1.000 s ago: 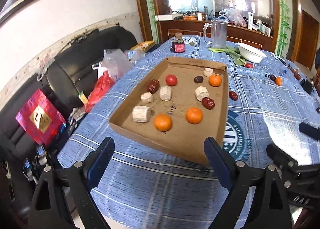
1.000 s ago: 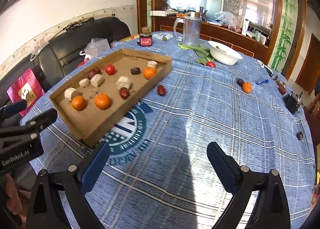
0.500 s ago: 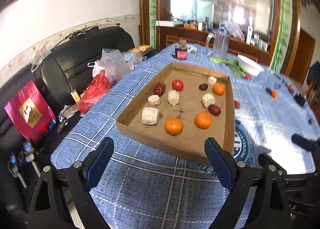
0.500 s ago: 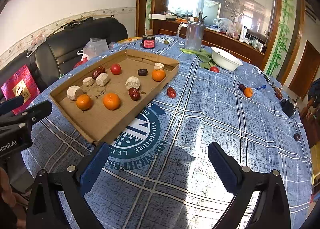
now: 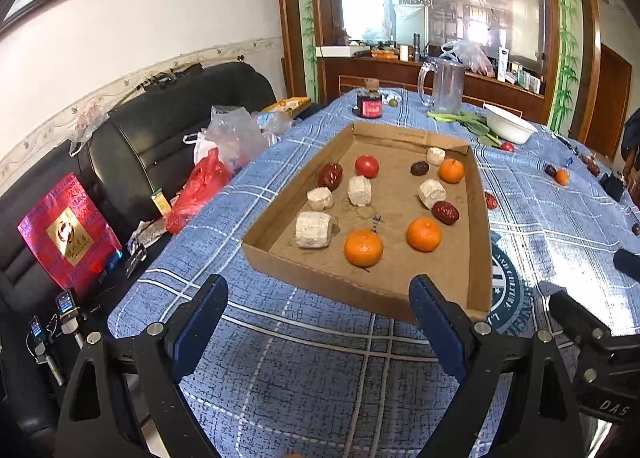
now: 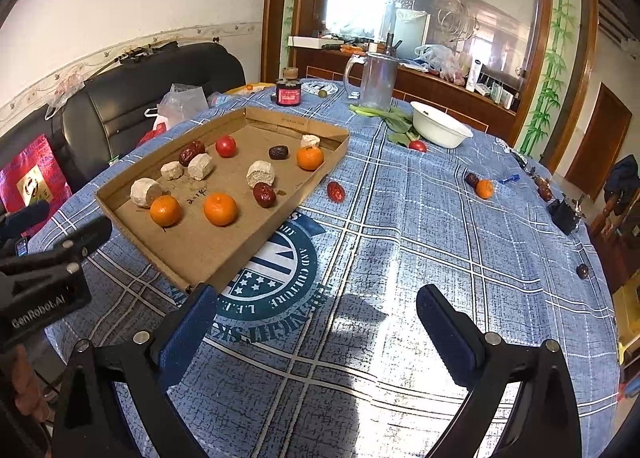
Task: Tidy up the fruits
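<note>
**Fruit half gathered, both tools empty**

Hovering short of the cardboard tray (image 5: 478, 242), the left hand-held gripper (image 5: 318, 316) has its jaws wide apart with nothing between them. In the left wrist view the tray holds three mandarins, the nearest one (image 5: 363, 247) close to the tray's near wall, plus one red tomato (image 5: 367, 166), three dark dates such as the date (image 5: 445, 212) beside the right wall, and five pale chunky pieces, the largest pale piece (image 5: 313, 229) in the near-left corner. The tray sits on the blue checked tabletop (image 5: 280, 358).

In the right wrist view the right hand-held gripper (image 6: 318, 322) is likewise spread and empty, hanging over the tabletop to the right of the tray's near corner. Outside the tray I count one loose date (image 6: 336, 191) just beside its right wall, a loose mandarin (image 6: 484, 188) well to the right with a dark date touching it, a red fruit (image 6: 417, 145) beyond the tray beside the white bowl (image 6: 440, 130), and one small dark item near the far right edge that is too small to name.

Likely trouble: round mandarins may roll if nudged by one finger before the jaws close, and the loose date lies so near the tray wall that a finger could catch the cardboard and shove the tray.
</note>
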Demonstrator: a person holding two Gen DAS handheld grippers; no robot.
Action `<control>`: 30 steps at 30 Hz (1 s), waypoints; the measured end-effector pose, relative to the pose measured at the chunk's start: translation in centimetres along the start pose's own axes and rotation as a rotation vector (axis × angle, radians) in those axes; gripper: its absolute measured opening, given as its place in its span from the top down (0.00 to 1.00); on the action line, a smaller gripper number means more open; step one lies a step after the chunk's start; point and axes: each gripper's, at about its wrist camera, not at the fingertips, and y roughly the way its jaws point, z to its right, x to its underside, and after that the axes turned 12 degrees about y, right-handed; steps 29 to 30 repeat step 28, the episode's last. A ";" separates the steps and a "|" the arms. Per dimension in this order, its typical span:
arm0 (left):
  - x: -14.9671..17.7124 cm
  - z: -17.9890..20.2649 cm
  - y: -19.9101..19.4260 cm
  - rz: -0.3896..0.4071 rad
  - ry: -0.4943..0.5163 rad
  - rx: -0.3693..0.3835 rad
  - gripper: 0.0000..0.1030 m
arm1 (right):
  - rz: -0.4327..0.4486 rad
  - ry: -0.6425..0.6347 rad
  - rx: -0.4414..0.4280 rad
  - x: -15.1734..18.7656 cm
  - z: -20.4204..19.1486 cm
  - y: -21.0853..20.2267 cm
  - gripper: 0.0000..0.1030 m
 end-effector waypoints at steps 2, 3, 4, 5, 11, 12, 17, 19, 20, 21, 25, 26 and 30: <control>0.0 0.1 0.0 -0.001 -0.001 0.005 0.11 | 0.004 0.003 0.003 0.0 0.1 -0.1 0.02; 0.0 0.1 -0.1 -0.001 0.001 0.007 0.11 | 0.004 0.007 0.004 0.0 0.1 -0.1 0.02; 0.0 0.2 -0.1 0.001 0.002 0.011 0.11 | 0.002 0.008 0.005 0.0 0.1 -0.1 0.01; -0.1 0.3 -0.2 0.004 0.004 0.017 0.11 | -0.002 0.009 0.007 0.0 0.1 -0.1 0.01; -0.1 0.4 -0.7 0.015 0.000 0.052 0.11 | -0.013 0.019 0.019 0.0 0.5 0.0 0.01; -0.1 0.4 -0.8 0.015 -0.001 0.055 0.11 | -0.014 0.022 0.022 0.0 0.6 0.0 0.01; -0.1 0.4 -0.8 0.015 -0.003 0.058 0.11 | -0.020 0.036 0.027 0.0 1.1 0.0 0.01; -0.1 0.4 -0.9 0.024 -0.008 0.057 0.11 | -0.027 0.042 0.030 0.0 1.2 0.0 0.01; -0.1 0.4 -1.0 0.030 -0.012 0.058 0.11 | -0.028 0.046 0.029 0.0 1.3 0.1 0.01; -0.1 0.4 -1.0 0.037 -0.017 0.061 0.11 | -0.029 0.047 0.030 0.0 1.4 0.1 0.01; -0.3 0.7 -1.1 0.041 -0.016 0.068 0.11 | -0.031 0.053 0.030 0.0 1.6 0.1 0.01; -0.4 0.8 -1.0 0.036 -0.014 0.070 0.11 | -0.032 0.053 0.032 0.0 1.6 0.1 0.01; -0.5 0.9 -1.0 0.025 -0.013 0.076 0.11 | -0.035 0.053 0.035 -0.1 1.6 0.1 0.01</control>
